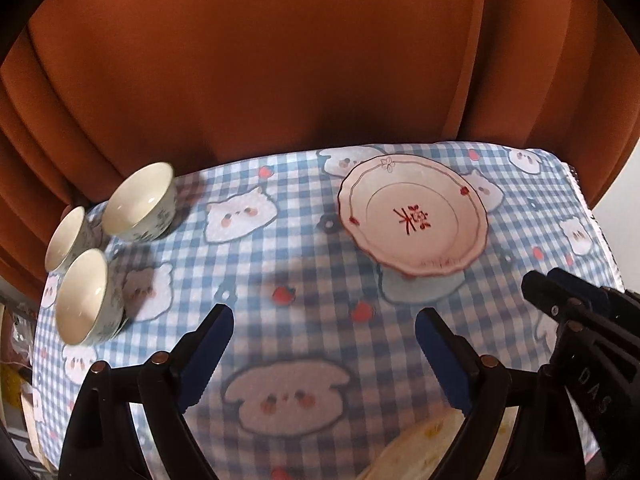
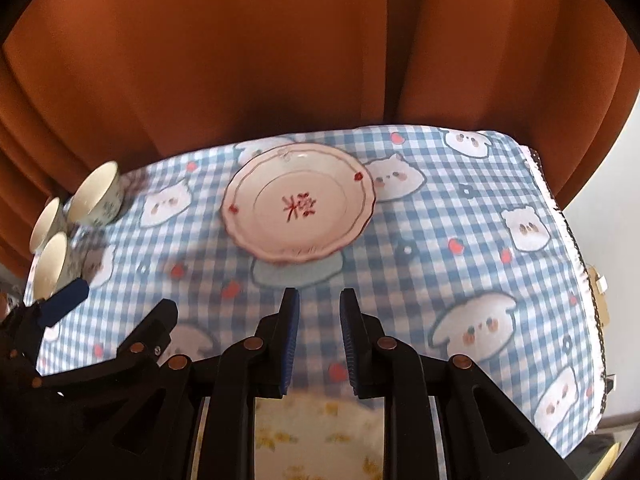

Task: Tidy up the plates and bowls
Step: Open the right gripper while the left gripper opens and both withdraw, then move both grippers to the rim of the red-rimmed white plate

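Bench (image 1: 304, 264) under blue checked cloth: one pink scalloped plate (image 1: 412, 216) toward the far edge, three cream bowls (image 1: 82, 296) clustered at far left, touching. Left gripper (image 1: 324, 356): fingers spread wide, nothing between. Right gripper (image 2: 319, 344): fingers nearly closed, gripping nothing.

Both cameras sit just behind their own fingers and look steeply down and forward over a table with a blue checked cloth (image 1: 304, 248), toward an orange curtain (image 1: 256, 72) at the back. The left wrist view is more to the left, so the three bowls (image 1: 140, 204) look big and near and the pink plate (image 1: 412, 216) sits to the right. The right wrist view is more to the right, so the same plate (image 2: 298, 204) is near the middle, the bowls (image 2: 96, 196) are small at the left edge, and the cloth's (image 2: 440, 240) right side shows.
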The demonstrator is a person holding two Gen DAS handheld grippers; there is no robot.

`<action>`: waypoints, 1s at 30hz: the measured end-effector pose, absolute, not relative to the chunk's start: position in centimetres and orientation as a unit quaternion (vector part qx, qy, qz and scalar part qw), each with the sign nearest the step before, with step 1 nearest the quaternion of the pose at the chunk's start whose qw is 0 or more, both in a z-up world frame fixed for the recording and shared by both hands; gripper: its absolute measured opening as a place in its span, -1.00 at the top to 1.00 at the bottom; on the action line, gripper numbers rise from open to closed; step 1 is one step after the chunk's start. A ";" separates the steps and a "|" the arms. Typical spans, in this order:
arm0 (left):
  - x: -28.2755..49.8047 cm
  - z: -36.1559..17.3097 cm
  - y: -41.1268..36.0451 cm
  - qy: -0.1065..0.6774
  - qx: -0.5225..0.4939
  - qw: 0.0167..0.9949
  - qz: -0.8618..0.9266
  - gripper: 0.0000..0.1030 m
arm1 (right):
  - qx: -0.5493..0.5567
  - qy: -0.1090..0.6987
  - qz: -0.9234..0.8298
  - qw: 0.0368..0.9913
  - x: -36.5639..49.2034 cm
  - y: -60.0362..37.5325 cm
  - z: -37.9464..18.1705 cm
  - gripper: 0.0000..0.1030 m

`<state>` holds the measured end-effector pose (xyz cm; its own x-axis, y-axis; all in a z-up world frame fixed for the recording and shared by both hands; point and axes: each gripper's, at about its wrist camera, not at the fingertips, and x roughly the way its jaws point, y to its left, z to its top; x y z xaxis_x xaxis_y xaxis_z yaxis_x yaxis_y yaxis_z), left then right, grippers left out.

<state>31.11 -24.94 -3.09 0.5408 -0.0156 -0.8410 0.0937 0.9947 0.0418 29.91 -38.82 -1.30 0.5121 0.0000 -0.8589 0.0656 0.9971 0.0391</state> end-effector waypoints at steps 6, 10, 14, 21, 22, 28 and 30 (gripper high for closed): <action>34.9 -4.9 -26.7 0.482 0.035 0.875 -0.029 -0.82 | 0.039 0.498 -0.008 0.866 34.7 -40.3 -2.8 0.33; 37.6 -5.9 -27.2 0.483 0.027 0.875 -0.019 -0.82 | 0.038 0.492 -0.005 0.870 37.3 -40.7 -3.9 -0.03; 40.1 -7.1 -28.0 0.482 0.020 0.876 -0.016 -0.82 | 0.047 0.501 -0.006 0.864 40.2 -41.6 -5.5 -0.05; 43.8 -9.7 -29.1 0.484 0.013 0.875 -0.015 -0.81 | 0.049 0.508 -0.023 0.860 43.8 -43.6 -8.0 -0.38; 44.1 -10.1 -29.2 0.489 0.012 0.872 -0.015 -0.81 | 0.048 0.511 -0.022 0.858 44.2 -43.8 -8.5 -0.38; 45.3 -11.9 -29.6 0.507 0.016 0.862 -0.024 -0.66 | 0.044 0.527 -0.007 0.849 45.5 -43.9 -10.6 -0.37; 45.5 -12.3 -29.7 0.513 0.012 0.858 -0.033 -0.49 | 0.052 0.531 -0.002 0.846 45.7 -44.0 -11.0 -0.28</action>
